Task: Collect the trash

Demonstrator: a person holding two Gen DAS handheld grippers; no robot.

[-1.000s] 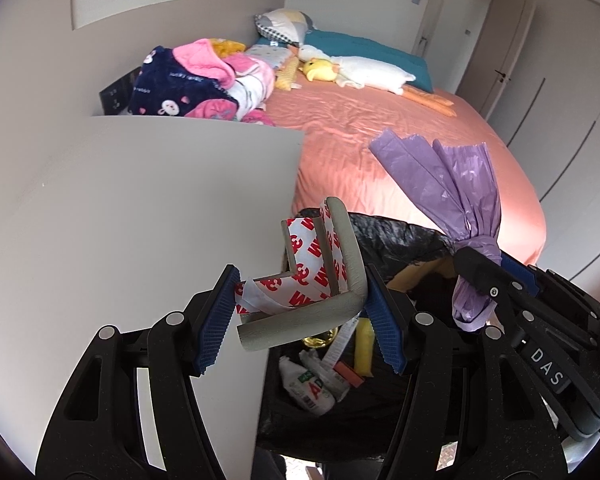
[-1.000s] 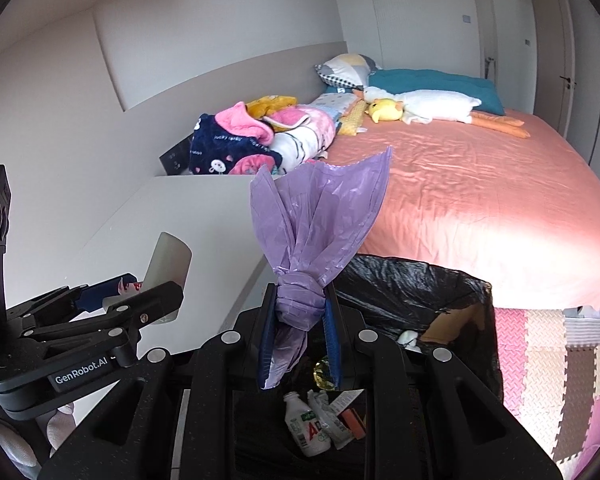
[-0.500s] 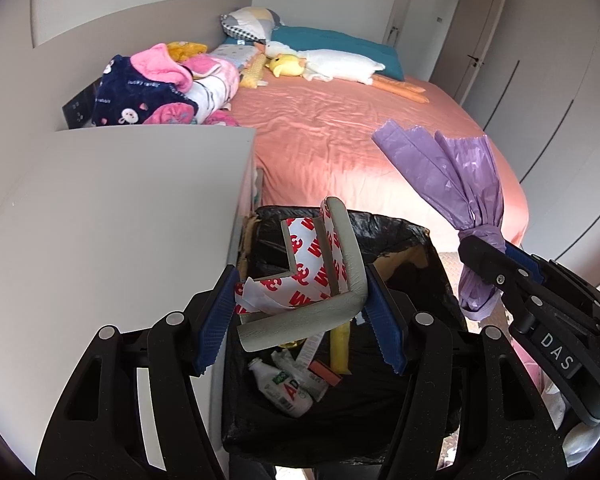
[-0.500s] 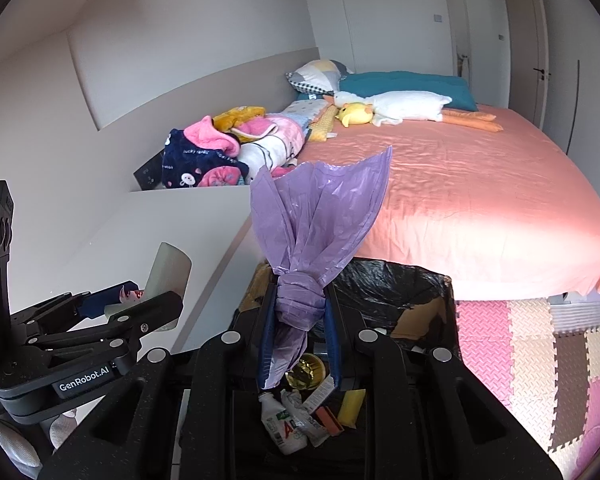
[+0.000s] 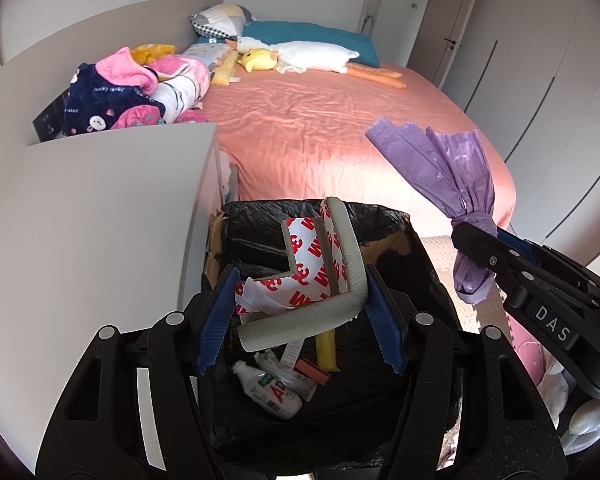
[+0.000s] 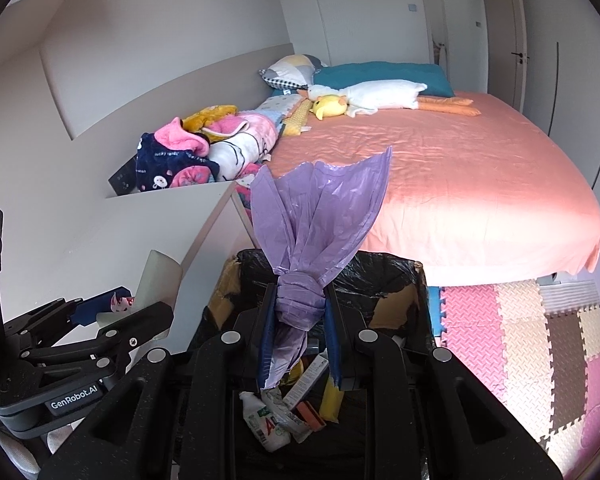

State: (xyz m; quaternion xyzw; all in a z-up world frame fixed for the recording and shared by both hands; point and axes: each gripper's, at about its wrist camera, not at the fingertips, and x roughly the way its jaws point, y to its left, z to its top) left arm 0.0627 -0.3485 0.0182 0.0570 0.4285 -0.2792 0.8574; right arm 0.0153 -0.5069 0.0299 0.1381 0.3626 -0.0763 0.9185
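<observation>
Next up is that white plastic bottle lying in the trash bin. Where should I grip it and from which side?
Grip the white plastic bottle across its body, coming straight down through the bin's open top. It lies on its side at the bottom, cap pointing up-left in the left wrist view, so set the fingers across its width. Crumpled wrappers crowd its right side; stay near the cap end.

Purple bag (image 6: 316, 224), black bin liner (image 5: 384, 220), grey foam corner (image 5: 340, 304) with red-on-white tape, salmon-pink bedsheet (image 6: 460, 168), teal pillow (image 6: 384, 72).
</observation>
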